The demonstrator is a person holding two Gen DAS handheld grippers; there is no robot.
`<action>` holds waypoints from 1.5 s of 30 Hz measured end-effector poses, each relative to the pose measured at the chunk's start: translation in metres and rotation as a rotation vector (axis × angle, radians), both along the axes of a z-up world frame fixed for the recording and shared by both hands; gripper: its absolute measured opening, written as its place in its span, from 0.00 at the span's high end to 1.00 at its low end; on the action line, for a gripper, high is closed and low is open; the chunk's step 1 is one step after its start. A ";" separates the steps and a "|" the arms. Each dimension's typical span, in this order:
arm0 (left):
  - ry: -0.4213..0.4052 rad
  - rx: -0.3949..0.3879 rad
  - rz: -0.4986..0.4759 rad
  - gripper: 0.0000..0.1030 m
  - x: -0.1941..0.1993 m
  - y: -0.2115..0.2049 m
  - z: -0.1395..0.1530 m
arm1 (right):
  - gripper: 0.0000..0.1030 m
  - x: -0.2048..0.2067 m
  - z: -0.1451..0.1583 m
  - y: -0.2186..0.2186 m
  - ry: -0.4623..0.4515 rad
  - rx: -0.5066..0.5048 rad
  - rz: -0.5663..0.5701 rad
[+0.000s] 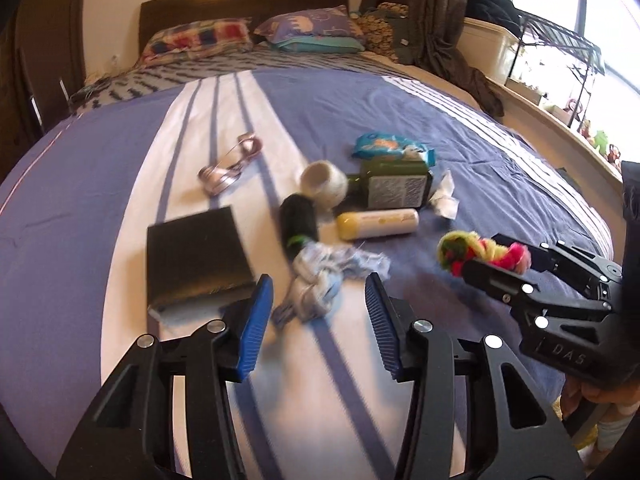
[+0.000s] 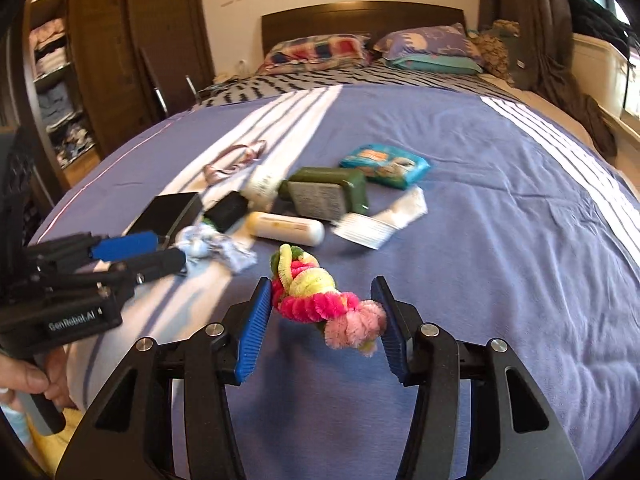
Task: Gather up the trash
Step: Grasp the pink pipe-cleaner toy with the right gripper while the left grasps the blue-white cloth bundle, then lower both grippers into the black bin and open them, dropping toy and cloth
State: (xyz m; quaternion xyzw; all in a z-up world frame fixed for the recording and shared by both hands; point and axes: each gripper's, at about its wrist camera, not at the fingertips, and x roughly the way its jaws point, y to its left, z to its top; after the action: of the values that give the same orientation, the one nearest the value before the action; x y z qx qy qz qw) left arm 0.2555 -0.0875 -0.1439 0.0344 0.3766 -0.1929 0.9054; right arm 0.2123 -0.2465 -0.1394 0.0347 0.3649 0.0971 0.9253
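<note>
Two grippers: right gripper (image 2: 324, 320) clamps twisted pink-yellow-green pipe-cleaner bundle (image 2: 326, 300), long axis spanning its jaws; left gripper (image 1: 320, 320), spread wide, holds nothing, near crumpled white-blue wrapper (image 1: 320, 280).

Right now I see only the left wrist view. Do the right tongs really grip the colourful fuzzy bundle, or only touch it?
Observer: They grip it. In the right wrist view, the fuzzy bundle spans the right tongs and touches both blue pads.
Operator: Is the crumpled wrapper between my left tongs?
Observer: No. Seen from the side, the left tongs are open and the crumpled wrapper lies just beyond their tips.
</note>
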 end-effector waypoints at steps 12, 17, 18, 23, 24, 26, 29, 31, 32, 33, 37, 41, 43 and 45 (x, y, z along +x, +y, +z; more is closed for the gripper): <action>0.064 0.026 0.028 0.78 0.015 0.001 -0.021 | 0.50 -0.009 -0.002 -0.007 -0.005 0.020 0.001; 0.020 0.013 0.028 0.79 -0.018 0.006 0.002 | 0.50 -0.030 0.010 -0.003 -0.035 0.005 -0.002; 0.007 0.008 0.030 0.79 -0.028 0.007 0.008 | 0.50 -0.034 0.013 -0.002 -0.042 -0.002 -0.001; -0.047 -0.004 0.051 0.79 -0.070 0.015 0.035 | 0.50 -0.066 0.031 0.003 -0.083 -0.019 0.000; -0.057 -0.004 0.052 0.79 -0.078 0.016 0.040 | 0.50 -0.073 0.035 0.003 -0.090 -0.019 0.000; -0.077 -0.008 0.055 0.79 -0.098 0.020 0.048 | 0.50 -0.090 0.041 0.005 -0.104 -0.021 0.002; -0.096 -0.025 0.053 0.79 -0.126 0.028 0.056 | 0.50 -0.113 0.047 0.008 -0.116 -0.020 0.002; -0.095 -0.034 0.049 0.79 -0.146 0.031 0.056 | 0.50 -0.130 0.050 0.008 -0.115 -0.012 0.010; -0.077 -0.025 0.045 0.79 -0.151 0.032 0.055 | 0.50 -0.138 0.049 0.009 -0.114 -0.009 0.013; -0.073 -0.024 0.047 0.79 -0.158 0.033 0.054 | 0.50 -0.143 0.049 0.009 -0.112 -0.009 0.014; -0.050 -0.023 0.049 0.79 -0.183 0.038 0.042 | 0.50 -0.167 0.044 0.011 -0.093 -0.013 0.020; -0.022 -0.013 0.050 0.79 -0.208 0.044 0.024 | 0.50 -0.189 0.029 0.017 -0.060 -0.018 0.034; 0.005 -0.011 0.045 0.79 -0.219 0.047 0.012 | 0.50 -0.199 0.020 0.020 -0.038 -0.016 0.040; 0.037 0.000 0.046 0.79 -0.228 0.050 -0.003 | 0.50 -0.207 0.009 0.022 -0.009 -0.016 0.053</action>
State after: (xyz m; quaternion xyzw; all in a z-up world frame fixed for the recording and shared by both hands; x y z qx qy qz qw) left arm 0.0272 -0.0376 -0.1470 0.0221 0.3940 -0.1729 0.9024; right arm 0.0052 -0.2241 -0.1309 0.0171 0.3624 0.1186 0.9243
